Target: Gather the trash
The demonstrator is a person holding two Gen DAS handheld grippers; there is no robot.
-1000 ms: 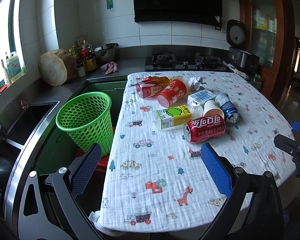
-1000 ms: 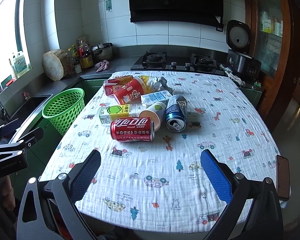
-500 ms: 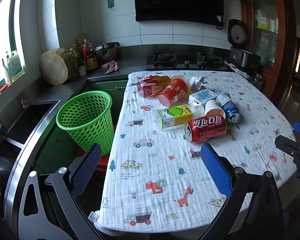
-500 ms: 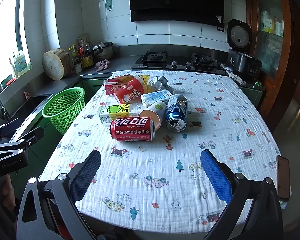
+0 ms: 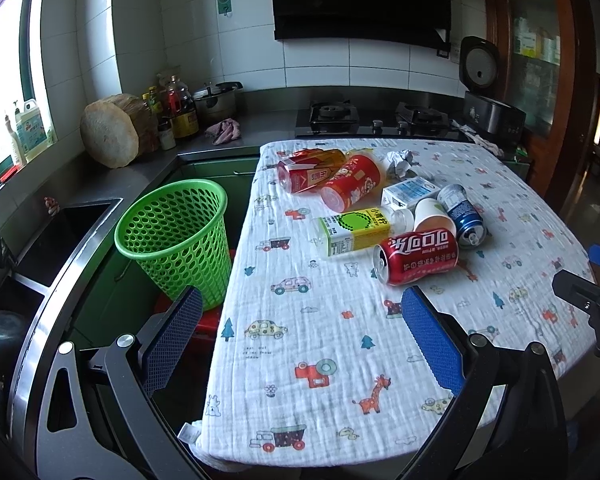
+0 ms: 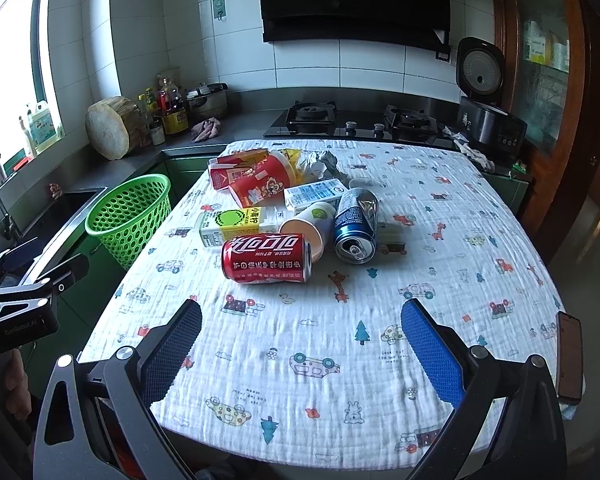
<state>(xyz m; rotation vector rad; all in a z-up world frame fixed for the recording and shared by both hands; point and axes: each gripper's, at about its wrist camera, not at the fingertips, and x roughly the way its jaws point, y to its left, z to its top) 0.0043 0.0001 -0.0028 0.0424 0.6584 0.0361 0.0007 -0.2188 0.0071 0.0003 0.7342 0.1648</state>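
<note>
1. Left wrist view: left gripper (image 5: 300,336) at bottom of frame, jaws spread wide, nothing between the blue pads; it hangs over the near left edge of the table (image 5: 284,360), not touching any trash.
2. Same view: green basket (image 5: 176,236) sits left of centre, on the floor just beside the table's left edge, upright, mouth open.
3. Trash pile is centre to upper right of frame: red cola can (image 5: 416,258) on its side nearest the gripper, yellow-green bottle (image 5: 356,232) just left of it, paper cup (image 5: 434,216) and blue can (image 5: 462,216) behind, white carton (image 5: 410,192), red cup (image 5: 352,188), red box (image 5: 304,174), crumpled paper (image 5: 400,160) at the far end.
4. Right wrist view: right gripper (image 6: 300,340) at bottom of frame, fingers apart, holding nothing, over the near edge of the table.
5. Same view: cola can (image 6: 266,258) lies centre frame, touching the paper cup (image 6: 308,226); blue can (image 6: 356,224) just right of the cup, open end facing the camera.
6. Basket (image 6: 130,216) at mid left; a phone (image 6: 570,360) lies at the table's lower right edge.
</note>
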